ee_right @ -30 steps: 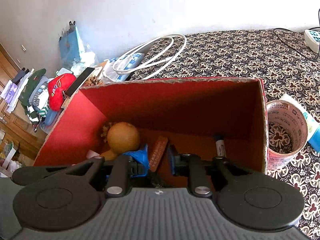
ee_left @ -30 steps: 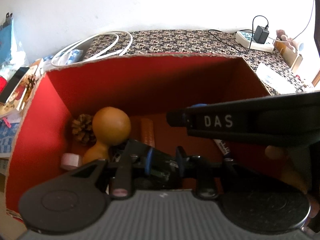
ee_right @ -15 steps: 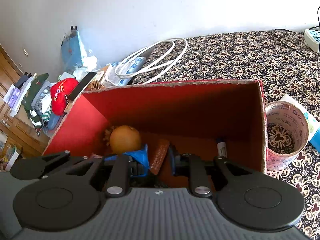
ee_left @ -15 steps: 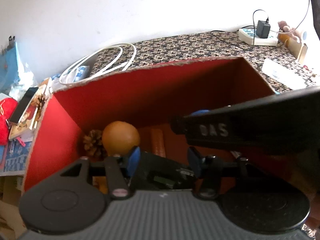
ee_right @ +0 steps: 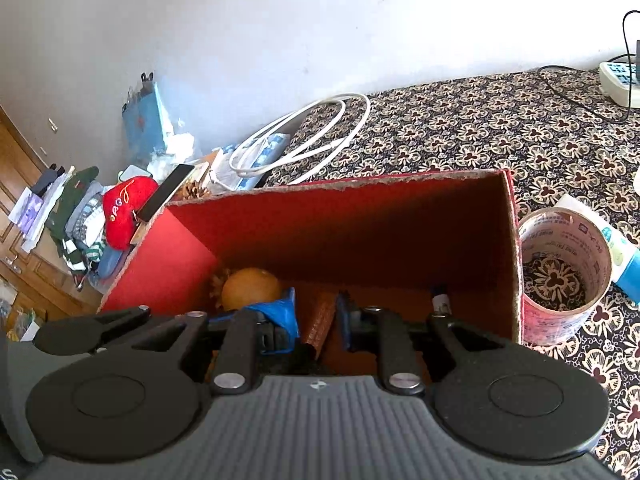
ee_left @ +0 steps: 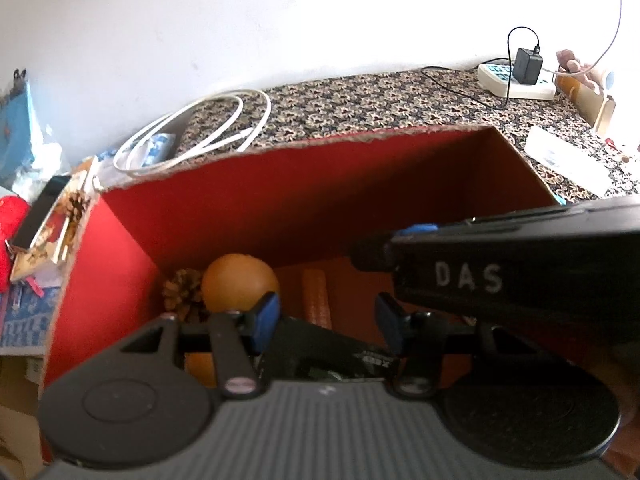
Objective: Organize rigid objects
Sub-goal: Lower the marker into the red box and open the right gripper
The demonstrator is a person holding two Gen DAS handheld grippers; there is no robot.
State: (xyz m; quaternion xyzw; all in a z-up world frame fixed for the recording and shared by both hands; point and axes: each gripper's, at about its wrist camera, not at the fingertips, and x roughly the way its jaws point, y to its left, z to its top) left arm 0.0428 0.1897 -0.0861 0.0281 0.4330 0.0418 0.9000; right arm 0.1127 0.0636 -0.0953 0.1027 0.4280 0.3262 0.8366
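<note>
- The left gripper (ee_left: 326,316) points down into the open red cardboard box (ee_left: 280,208). Its 2 blue pads (ee_left: 268,316) stand well apart and have just been opening.
- A flat black object with a pale label (ee_left: 320,348) lies below and between those pads. Neither pad presses on it, so the left gripper has hold of nothing.
- The right gripper (ee_right: 316,312) also reaches into the box, crossing in from the right just ahead of the left gripper. Its jaws are drawn almost together, and I cannot see anything caught between them.
- Ahead and left of the left gripper, a round orange-brown wooden ball (ee_left: 240,284) sits on the box floor. It is in the far left corner, touching a brown pine cone (ee_left: 182,292) on its left.
- Straight ahead of both grippers lies a ridged orange-brown stick (ee_left: 316,300), pointing toward the back wall.
- Ahead and right of the right gripper, a dark marker pen with a white label (ee_right: 440,300) lies on the box floor.
- Outside the box, just right of the right gripper, a printed roll of packing tape (ee_right: 564,272) stands beside the wall on the floral-patterned cloth (ee_right: 500,132).
- Beyond the box, far ahead and left, lies a coiled white cable (ee_left: 200,136).
</note>
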